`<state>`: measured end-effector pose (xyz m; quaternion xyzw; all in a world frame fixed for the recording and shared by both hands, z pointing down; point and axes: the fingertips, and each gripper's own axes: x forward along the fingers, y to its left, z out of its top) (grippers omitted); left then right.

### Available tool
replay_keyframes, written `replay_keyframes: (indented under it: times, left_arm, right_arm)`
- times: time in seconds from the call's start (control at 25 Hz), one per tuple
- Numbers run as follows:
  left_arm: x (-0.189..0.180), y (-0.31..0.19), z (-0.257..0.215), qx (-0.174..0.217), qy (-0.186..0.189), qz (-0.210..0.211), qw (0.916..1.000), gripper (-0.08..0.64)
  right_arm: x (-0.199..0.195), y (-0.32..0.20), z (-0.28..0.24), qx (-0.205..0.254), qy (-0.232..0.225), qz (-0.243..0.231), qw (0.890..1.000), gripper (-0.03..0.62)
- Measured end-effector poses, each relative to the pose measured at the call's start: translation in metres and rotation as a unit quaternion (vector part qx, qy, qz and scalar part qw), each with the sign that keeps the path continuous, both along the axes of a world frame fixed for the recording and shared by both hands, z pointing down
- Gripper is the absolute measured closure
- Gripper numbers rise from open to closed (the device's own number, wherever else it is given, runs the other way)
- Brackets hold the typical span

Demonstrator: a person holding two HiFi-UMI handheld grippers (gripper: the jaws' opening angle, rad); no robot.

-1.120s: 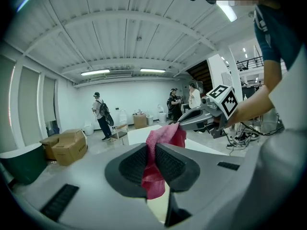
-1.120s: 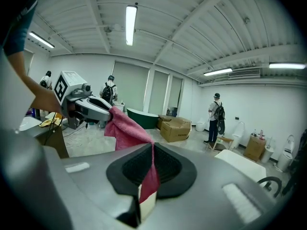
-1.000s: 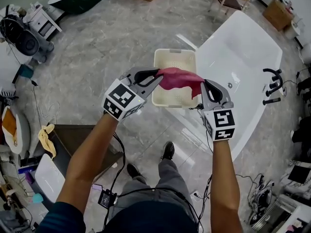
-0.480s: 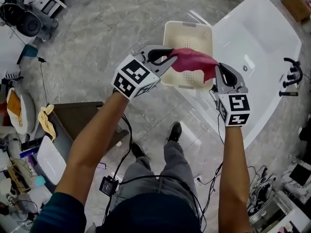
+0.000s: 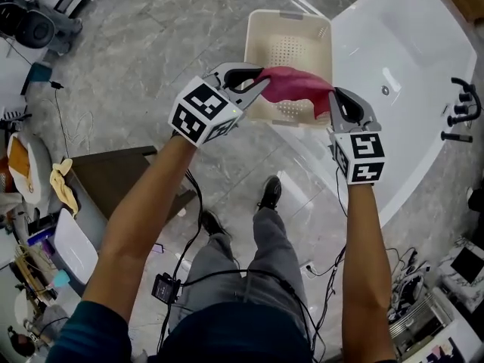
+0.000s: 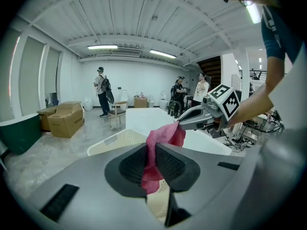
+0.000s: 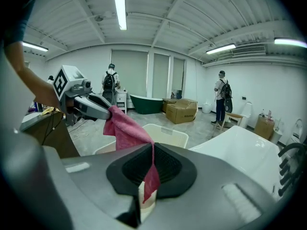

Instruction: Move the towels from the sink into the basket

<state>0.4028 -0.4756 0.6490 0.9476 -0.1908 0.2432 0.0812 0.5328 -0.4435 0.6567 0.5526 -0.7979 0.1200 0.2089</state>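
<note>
- Left claw: jaws nearly together, pinching one corner of the pink towel; cloth bunches between its pads.
- Right claw: jaws clamped tight on the opposite corner, with a thin edge of cloth hanging below them.
- Pink towel: strung between both claws, sagging slightly, above the near rim of the basket. The two-corner hold probably keeps it spread and off the floor.
- Basket: cream, perforated, standing on the floor just left of the white tub.
- Status, judged: towel out of the tub, not yet in the basket; release remains.
</note>
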Motion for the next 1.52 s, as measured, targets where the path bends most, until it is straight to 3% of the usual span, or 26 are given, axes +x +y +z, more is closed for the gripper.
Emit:
replay_keyframes:
  times: [0.32, 0.84, 1.2, 1.52]
  left_arm:
    - [0.014, -0.006, 0.040, -0.021, -0.012, -0.005, 0.9997, 0.503]
    - [0.009, -0.023, 0.080, -0.049, -0.026, -0.035, 0.9979, 0.476]
    - [0.003, -0.026, 0.076, -0.052, -0.031, -0.038, 0.9974, 0.474]
    - [-0.004, -0.028, 0.040, -0.042, -0.024, -0.030, 0.9984, 0.455]
  right_arm:
    - [0.017, -0.007, 0.045, -0.023, 0.004, 0.001, 1.000, 0.572]
    - [0.014, -0.022, 0.085, -0.062, 0.002, -0.004, 0.998, 0.569]
    - [0.007, -0.022, 0.088, -0.079, 0.006, -0.008, 0.997, 0.552]
    - [-0.005, -0.019, 0.071, -0.090, 0.010, -0.013, 0.996, 0.522]
